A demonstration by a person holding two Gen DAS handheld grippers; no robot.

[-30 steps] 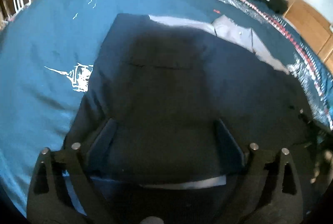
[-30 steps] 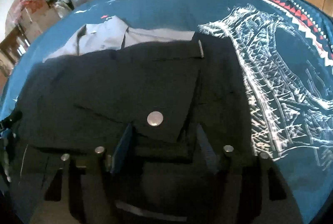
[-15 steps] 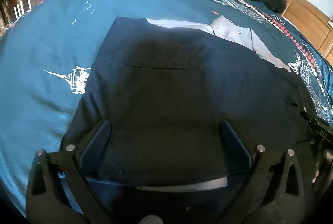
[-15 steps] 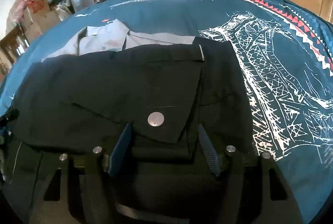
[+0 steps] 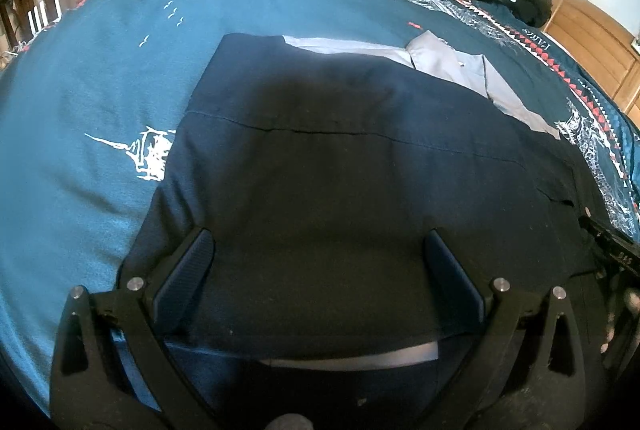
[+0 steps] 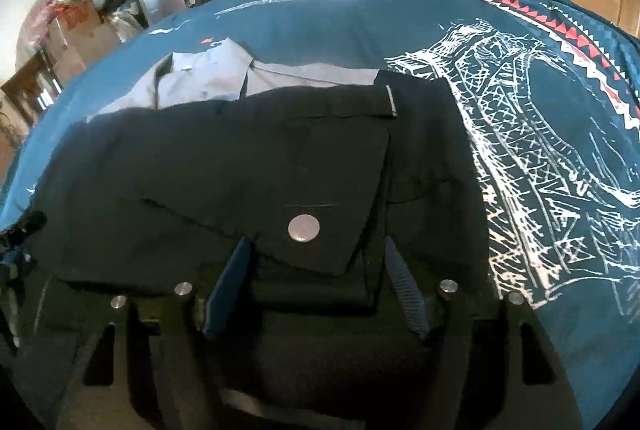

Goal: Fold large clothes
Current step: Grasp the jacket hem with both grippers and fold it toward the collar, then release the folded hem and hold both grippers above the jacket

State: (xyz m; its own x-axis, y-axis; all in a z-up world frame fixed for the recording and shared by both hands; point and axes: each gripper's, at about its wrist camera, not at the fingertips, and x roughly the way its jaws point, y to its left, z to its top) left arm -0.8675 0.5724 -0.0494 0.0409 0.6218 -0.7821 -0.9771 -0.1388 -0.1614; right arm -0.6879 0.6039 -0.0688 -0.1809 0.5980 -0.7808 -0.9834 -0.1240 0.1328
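1. Two grippers sit at the near edge of the dark garment, which lies flat on the bed, long axis running left to right.
2. Left gripper: jaws spread wide, fabric between them ungripped.
3. Right gripper: narrower but parted, astride a snap-button flap.
4. Matte woven cloth; grey shirt lies beyond.

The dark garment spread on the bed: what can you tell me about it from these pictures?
The dark garment looks like a navy or black woven work jacket, lying flat on the teal printed bedspread. It has a flap pocket with a round metal snap and a seam across it. A pale grey collared shirt peeks out at its far edge. The left tool and right tool sit open at its near edge, fingers straddling the cloth.
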